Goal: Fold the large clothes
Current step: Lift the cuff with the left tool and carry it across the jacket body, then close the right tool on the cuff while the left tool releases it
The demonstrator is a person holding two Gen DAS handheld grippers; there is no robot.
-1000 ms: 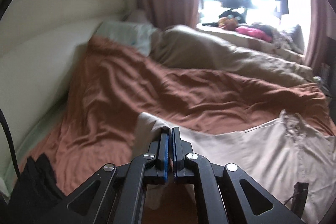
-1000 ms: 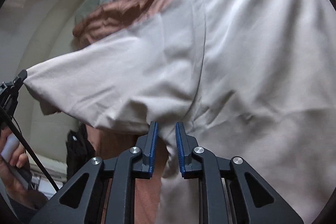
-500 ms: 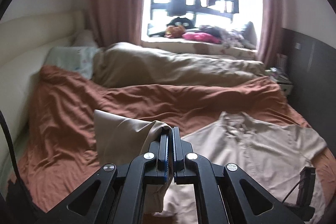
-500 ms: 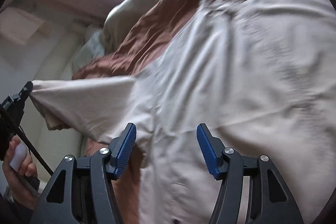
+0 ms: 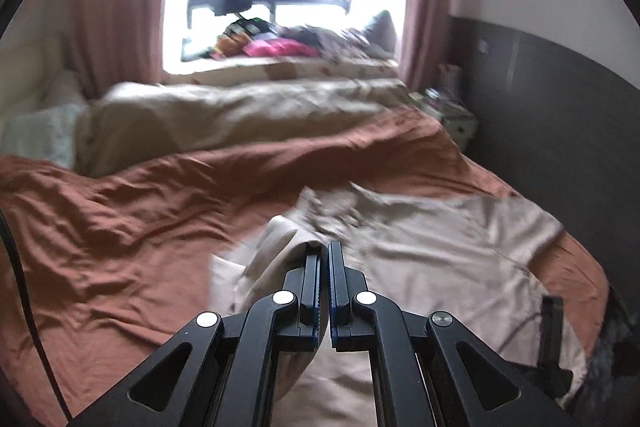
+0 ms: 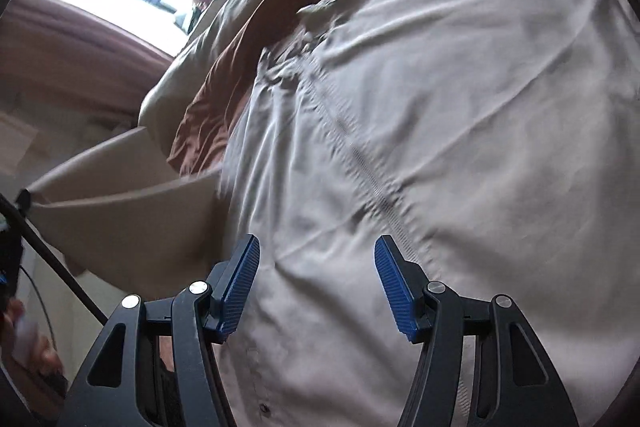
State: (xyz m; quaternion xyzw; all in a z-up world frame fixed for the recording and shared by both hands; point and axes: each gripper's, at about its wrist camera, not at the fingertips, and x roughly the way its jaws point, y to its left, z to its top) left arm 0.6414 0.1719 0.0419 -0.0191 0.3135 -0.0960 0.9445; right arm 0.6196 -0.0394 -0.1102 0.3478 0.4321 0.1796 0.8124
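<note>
While L gripper [image 5: 324, 247] pinches shirt [image 5: 440, 251] sleeve | R gripper [image 6: 316, 247] jaws just opened, empty

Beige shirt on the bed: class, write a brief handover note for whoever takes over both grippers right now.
Left gripper: shut on the beige shirt, pinching its sleeve, lifted over the shirt's body.
Right gripper: open, holding nothing, above the shirt front.
Shirt lies front up on the brown bedspread.
Done: shirt spread out, first sleeve fold under way.
Left: lay this sleeve down, fold the other side, then fold the length.
</note>
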